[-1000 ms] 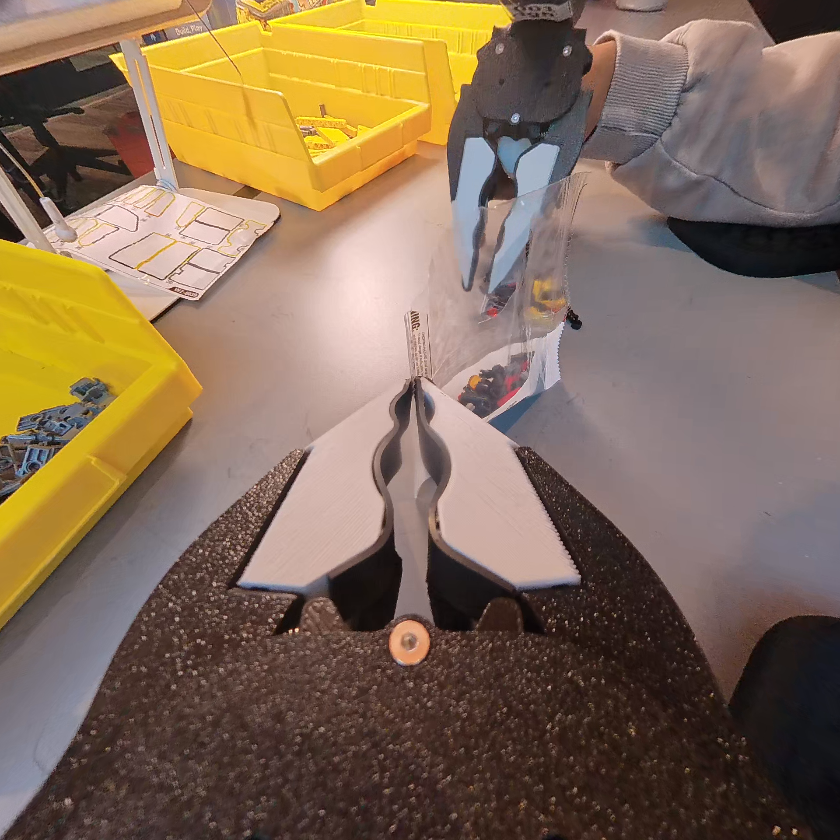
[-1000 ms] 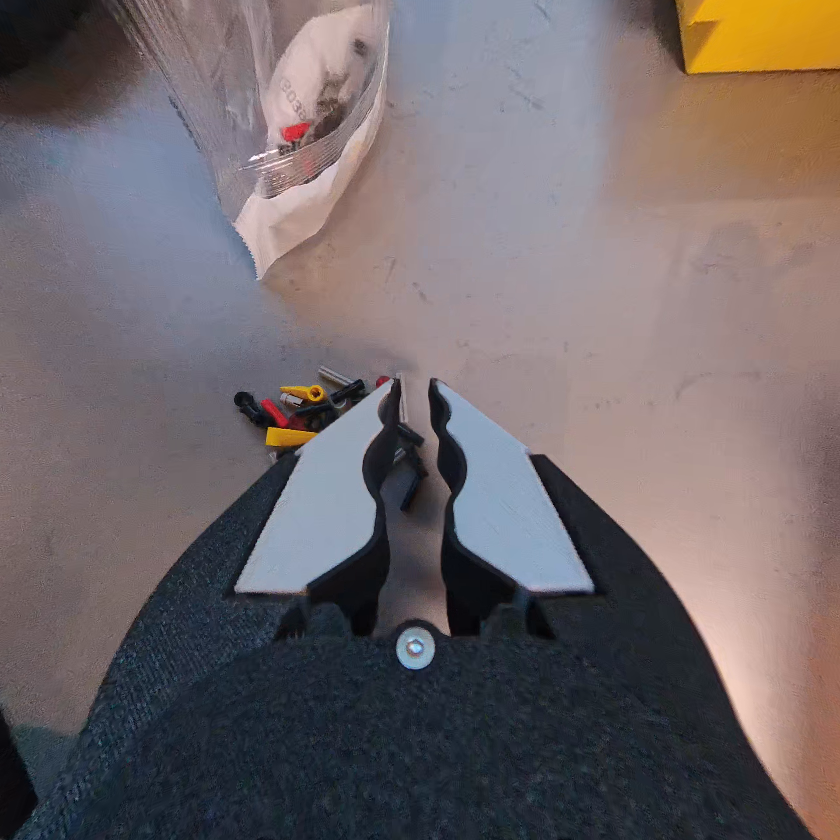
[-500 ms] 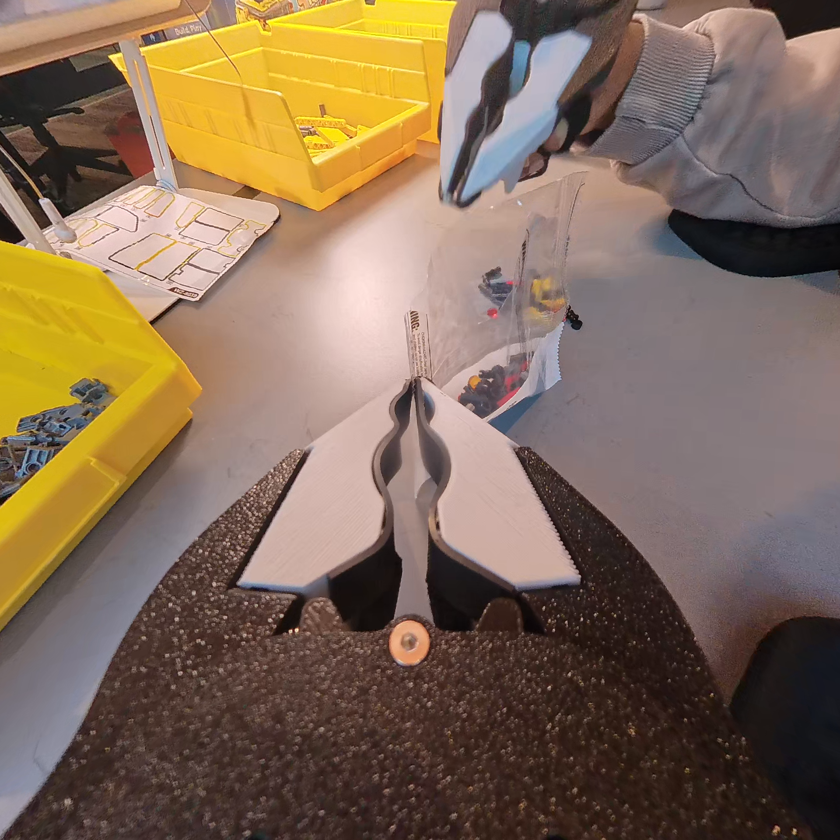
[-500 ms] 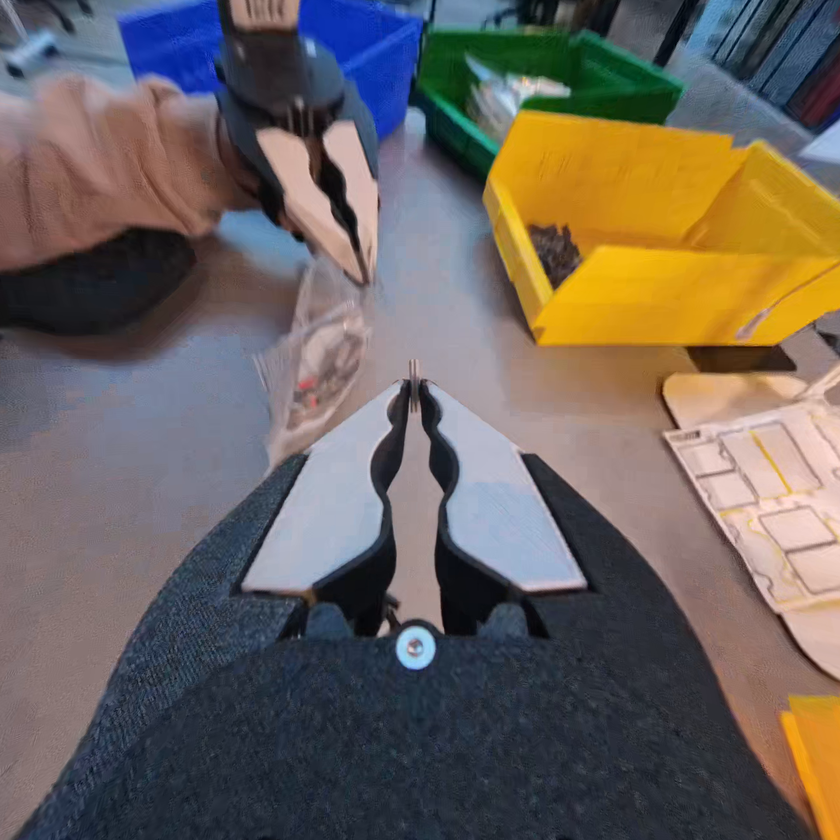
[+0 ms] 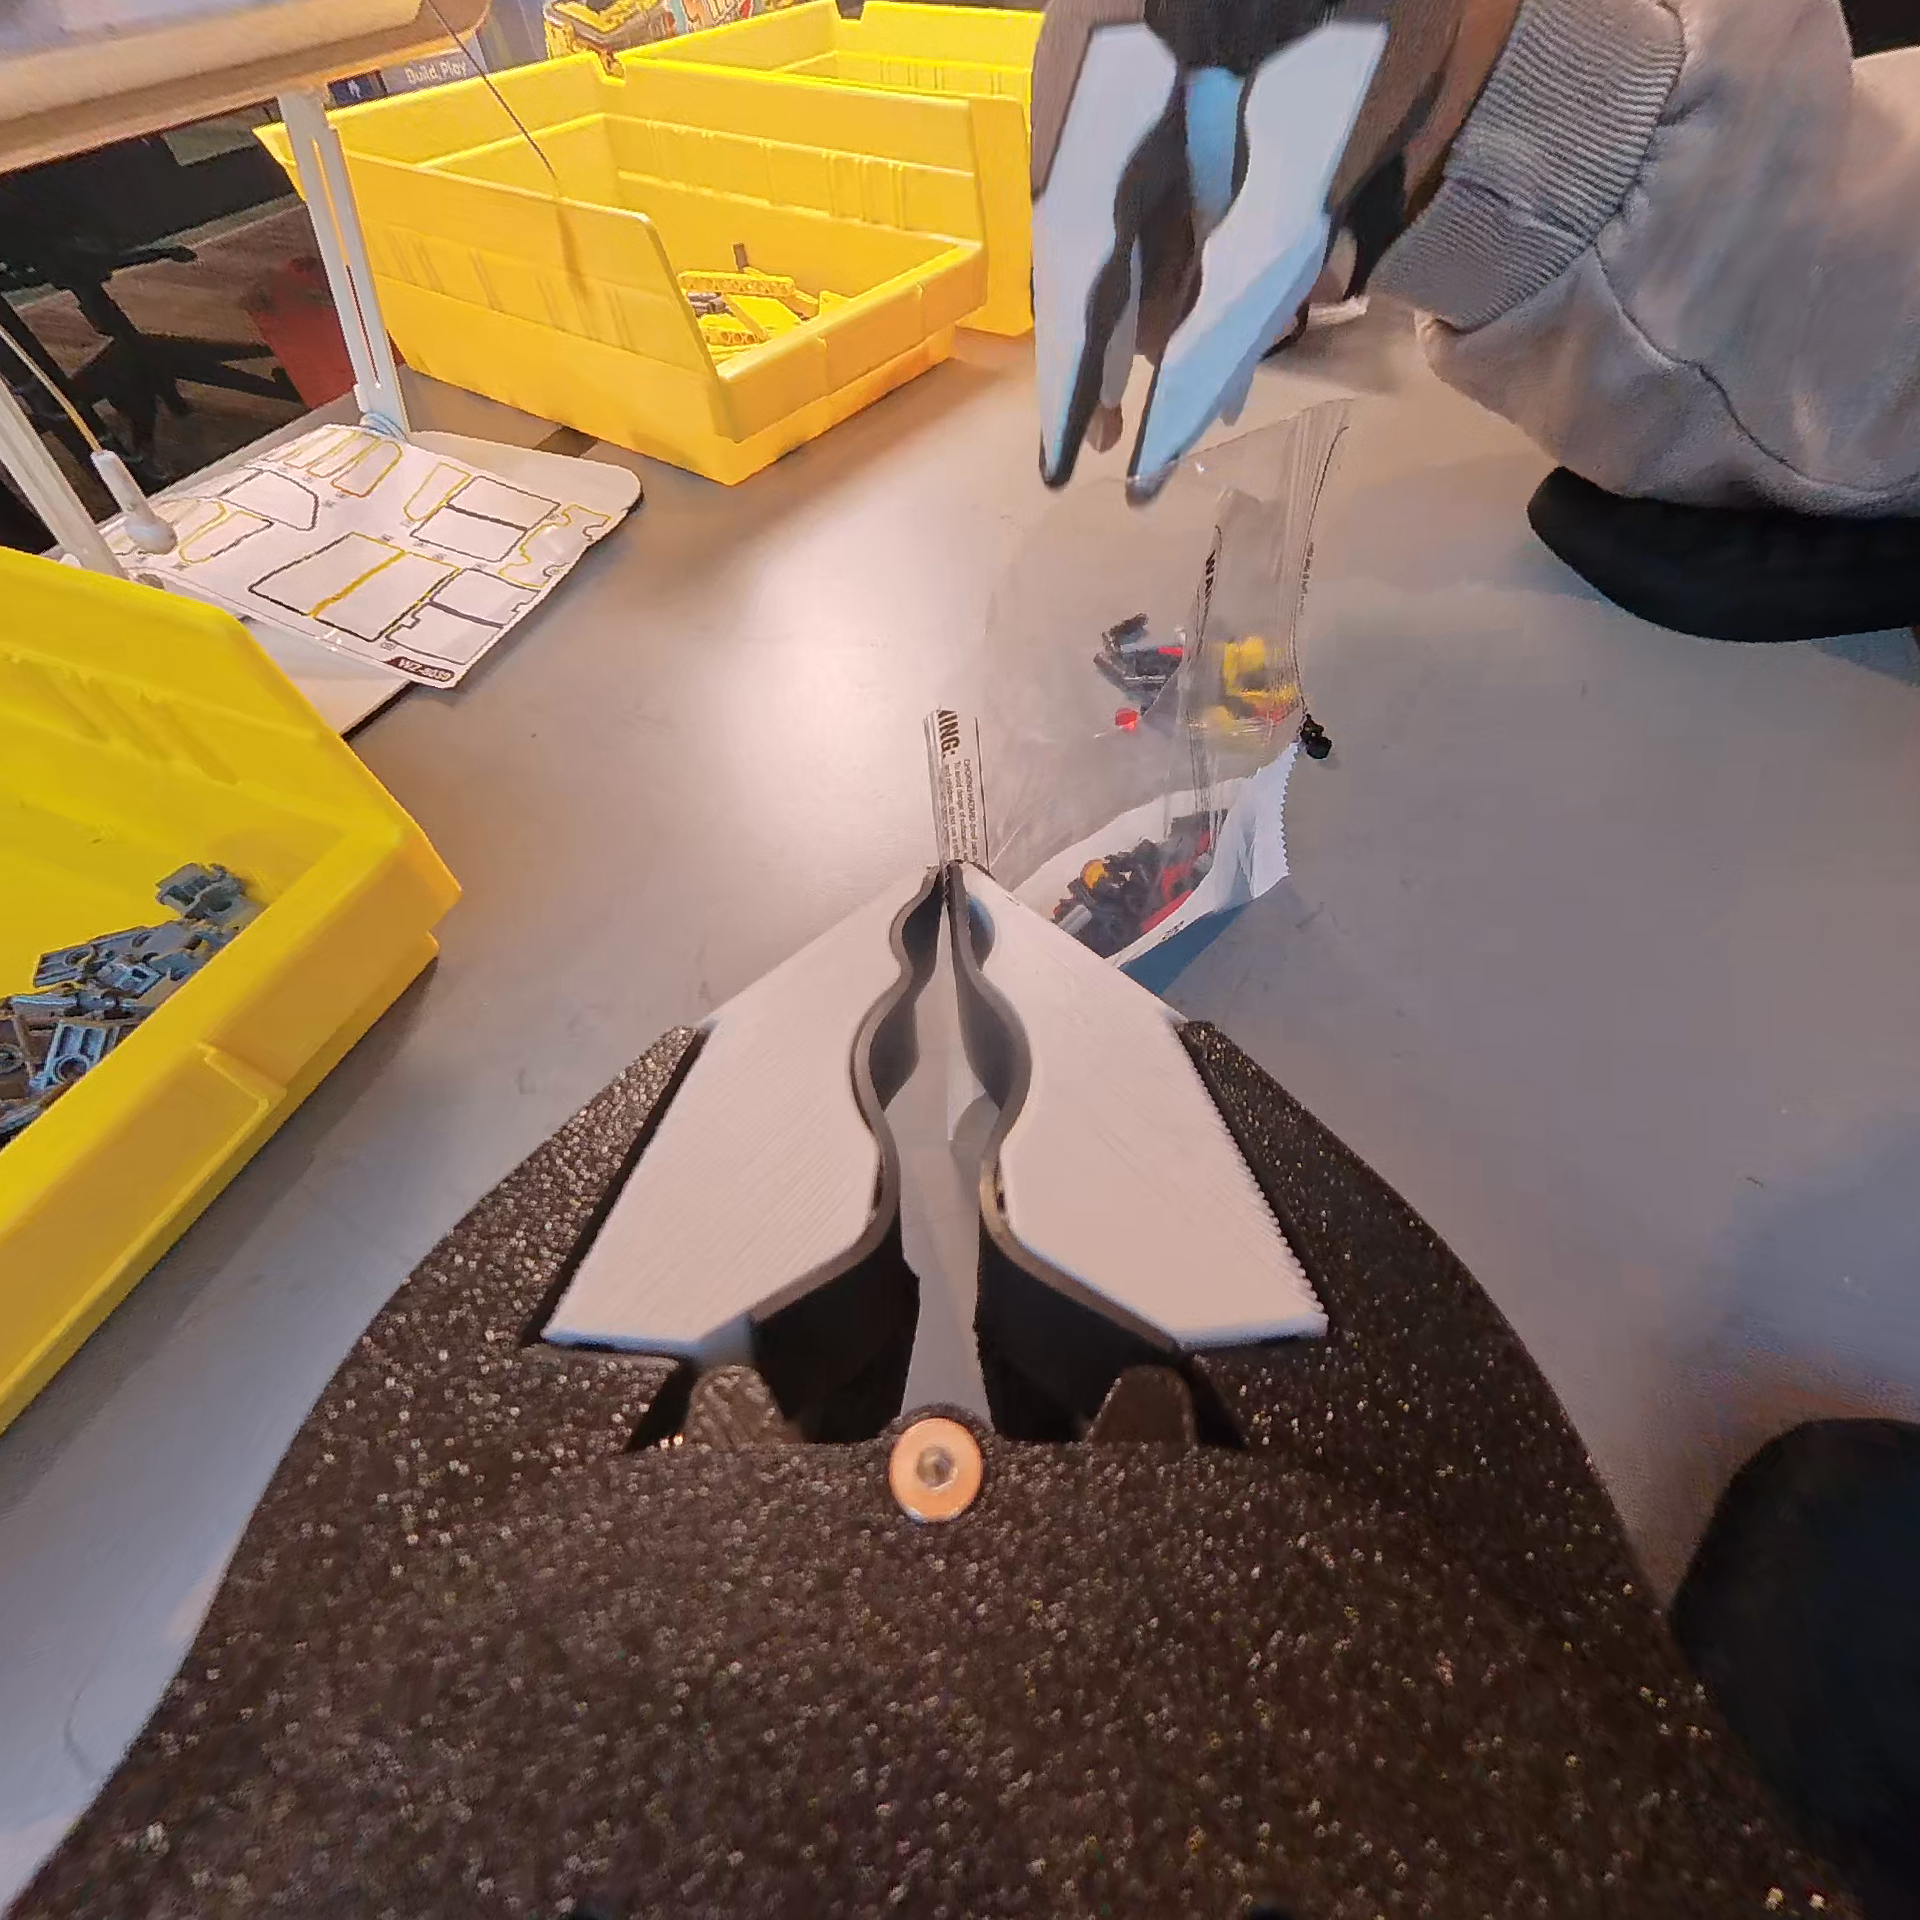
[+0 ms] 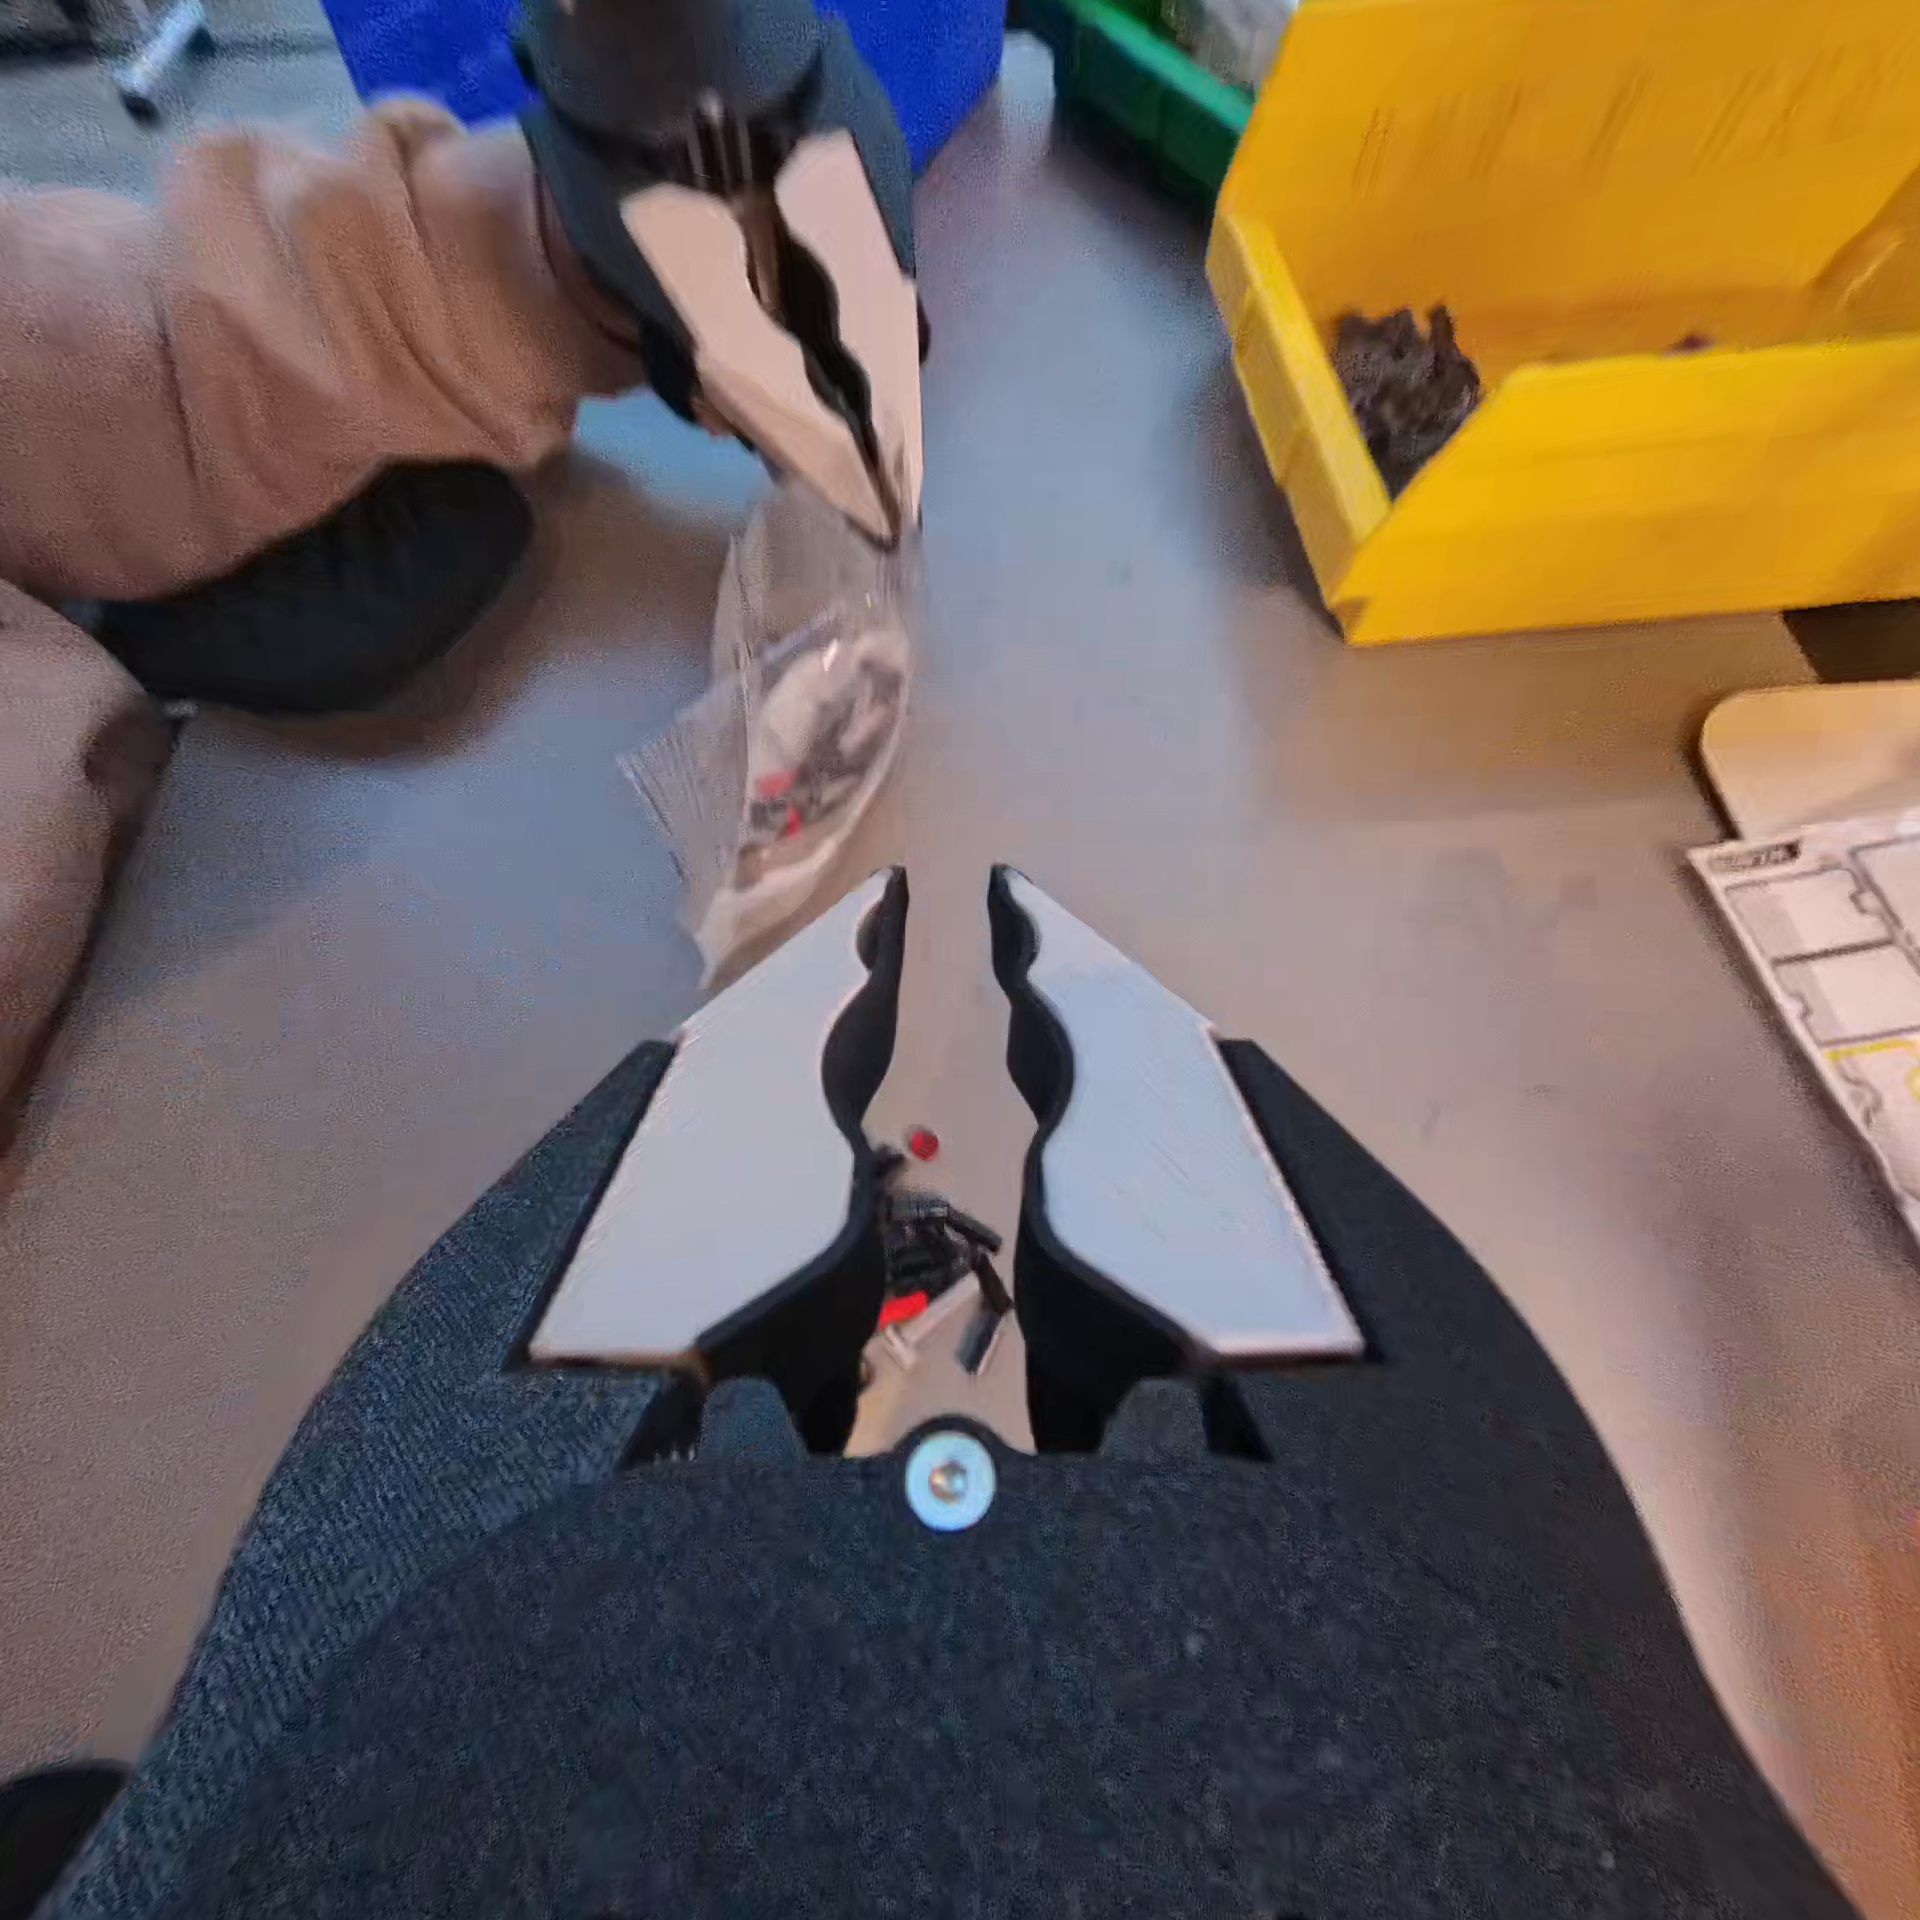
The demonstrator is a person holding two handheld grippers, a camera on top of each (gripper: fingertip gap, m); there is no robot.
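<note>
Left hand-held gripper [image 5: 948,883] pinches the edge of a clear plastic bag [image 5: 1143,727] of small parts.

The bag hangs at frame centre in the left wrist view, its lower end resting on the grey table [image 5: 1558,1039]; it looks light, limp and slippery, best held by its flat edge. The right hand-held gripper [image 6: 945,878] is slightly parted and empty, above loose small pieces [image 6: 935,1247] on the table. Yellow bins [image 5: 156,935] stand at left.

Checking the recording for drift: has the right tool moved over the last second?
Yes. The right tool rose from inside the clear bag to above its mouth, toward the yellow bins.
</note>
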